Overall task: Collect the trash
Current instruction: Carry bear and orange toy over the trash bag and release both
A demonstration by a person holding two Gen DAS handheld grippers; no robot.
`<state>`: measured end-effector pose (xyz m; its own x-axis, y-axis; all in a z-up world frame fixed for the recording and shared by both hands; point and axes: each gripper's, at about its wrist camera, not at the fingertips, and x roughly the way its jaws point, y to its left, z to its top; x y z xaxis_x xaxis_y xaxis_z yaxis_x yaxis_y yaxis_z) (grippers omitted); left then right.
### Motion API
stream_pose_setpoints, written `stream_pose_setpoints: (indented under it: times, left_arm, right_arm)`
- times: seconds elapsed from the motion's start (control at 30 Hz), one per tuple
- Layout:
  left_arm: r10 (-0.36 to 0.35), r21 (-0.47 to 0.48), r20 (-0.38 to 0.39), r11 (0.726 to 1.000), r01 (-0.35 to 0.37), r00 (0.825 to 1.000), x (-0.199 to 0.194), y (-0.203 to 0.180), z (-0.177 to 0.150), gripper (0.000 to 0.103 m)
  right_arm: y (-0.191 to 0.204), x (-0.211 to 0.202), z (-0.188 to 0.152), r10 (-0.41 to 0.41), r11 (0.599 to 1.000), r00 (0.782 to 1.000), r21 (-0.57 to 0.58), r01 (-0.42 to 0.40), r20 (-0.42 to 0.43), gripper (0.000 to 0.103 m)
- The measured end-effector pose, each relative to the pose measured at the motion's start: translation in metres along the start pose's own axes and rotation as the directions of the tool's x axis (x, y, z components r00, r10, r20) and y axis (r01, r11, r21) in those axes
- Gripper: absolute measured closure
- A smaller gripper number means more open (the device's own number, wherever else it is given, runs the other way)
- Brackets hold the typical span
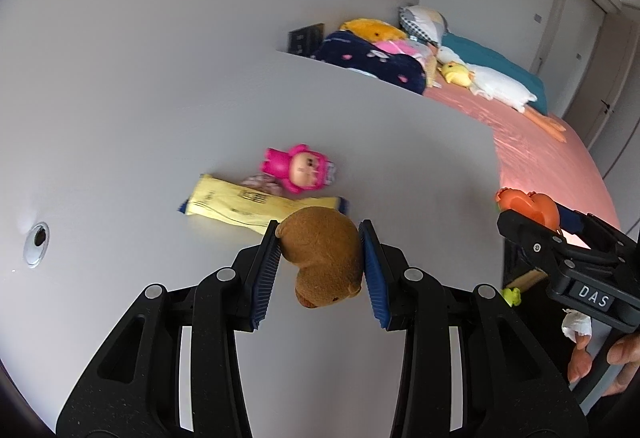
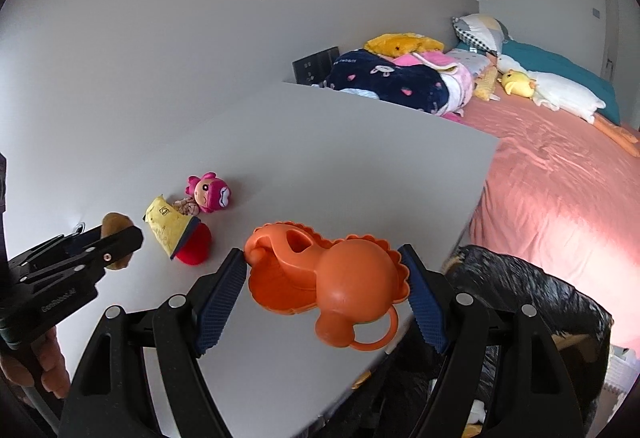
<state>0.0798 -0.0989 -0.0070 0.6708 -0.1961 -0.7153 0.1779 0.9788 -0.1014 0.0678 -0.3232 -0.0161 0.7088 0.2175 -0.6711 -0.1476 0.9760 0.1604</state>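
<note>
My left gripper (image 1: 320, 234) is shut on a brown plush bear (image 1: 324, 258) and holds it above the white table (image 1: 400, 142). My right gripper (image 2: 324, 266) is shut on an orange plastic toy (image 2: 332, 278) near the table's right edge; the toy also shows in the left wrist view (image 1: 528, 206). On the table lie a yellow snack wrapper (image 1: 244, 206), a pink doll (image 1: 296, 166) and a red round object (image 2: 196, 242). A black trash bag (image 2: 520, 278) stands open beside the table, below the right gripper. The left gripper with the bear shows in the right wrist view (image 2: 116, 242).
A bed with a pink sheet (image 2: 560, 174) lies to the right, with plush toys and folded blankets (image 2: 400, 78) at its head. A round cable hole (image 1: 37, 242) sits at the table's left. The wall is close behind the table.
</note>
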Motion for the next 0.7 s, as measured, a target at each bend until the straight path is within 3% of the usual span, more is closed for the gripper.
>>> stream_pose_setpoints:
  times: [0.7]
  left_arm:
    - [-0.108, 0.136, -0.026, 0.984, 0.111, 0.994, 0.005, -0.091, -0.009, 0.064]
  right_arm:
    - [-0.073, -0.073, -0.038, -0.092, 0.988, 0.994, 0.130, 0.083, 0.066, 0.025]
